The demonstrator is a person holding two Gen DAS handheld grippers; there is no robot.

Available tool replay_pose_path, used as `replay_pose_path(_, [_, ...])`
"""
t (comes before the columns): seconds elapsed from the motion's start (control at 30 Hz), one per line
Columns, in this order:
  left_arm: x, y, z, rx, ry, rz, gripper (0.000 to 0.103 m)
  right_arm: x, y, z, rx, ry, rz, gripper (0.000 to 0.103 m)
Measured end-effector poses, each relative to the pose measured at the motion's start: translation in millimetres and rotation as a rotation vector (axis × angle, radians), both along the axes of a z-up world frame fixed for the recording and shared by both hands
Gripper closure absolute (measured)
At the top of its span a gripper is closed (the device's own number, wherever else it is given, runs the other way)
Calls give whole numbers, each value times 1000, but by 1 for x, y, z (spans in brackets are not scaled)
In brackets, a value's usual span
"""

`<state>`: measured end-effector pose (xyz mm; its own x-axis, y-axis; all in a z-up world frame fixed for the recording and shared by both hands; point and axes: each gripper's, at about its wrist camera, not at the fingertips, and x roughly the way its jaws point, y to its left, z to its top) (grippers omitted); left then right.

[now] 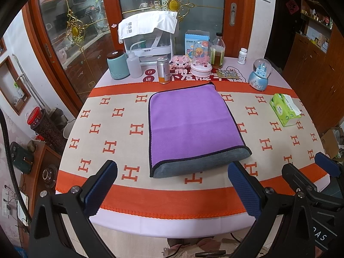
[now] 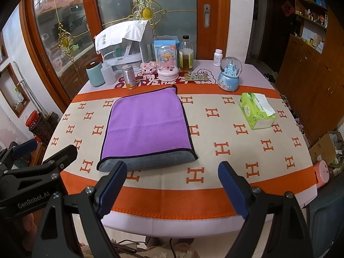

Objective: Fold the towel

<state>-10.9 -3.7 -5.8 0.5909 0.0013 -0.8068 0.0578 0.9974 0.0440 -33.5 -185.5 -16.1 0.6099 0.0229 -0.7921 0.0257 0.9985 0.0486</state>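
A purple towel [image 1: 191,122] with a grey underside and black trim lies folded flat on the table, its grey fold at the near edge. It also shows in the right wrist view [image 2: 148,126]. My left gripper [image 1: 172,182] is open and empty, held in front of the towel above the table's near edge. My right gripper [image 2: 172,185] is open and empty, just right of the towel's near end. The right gripper also shows at the right of the left wrist view [image 1: 311,167], and the left gripper at the left of the right wrist view [image 2: 47,148].
The table has a cream and orange cloth [image 1: 120,133]. A green tissue pack [image 2: 257,112] lies at the right. Jars, bottles, a snow globe [image 2: 229,76] and a white rack [image 1: 148,40] line the far edge. Glass doors stand behind.
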Motion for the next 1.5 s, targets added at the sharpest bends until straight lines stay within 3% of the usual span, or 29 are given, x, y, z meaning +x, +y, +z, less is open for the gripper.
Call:
replay_pose_path(1.0, [0, -1, 1, 1, 1, 0, 1, 1, 0, 0, 2, 5, -5, 16])
replay_pose_path(1.2, [-1, -1, 0, -2, 0, -4, 1, -15, 18, -3, -5, 3, -21, 16])
replay_pose_path(1.5, [-7, 26, -2, -16, -9, -34, 1, -23, 34, 0, -20, -9, -63, 16])
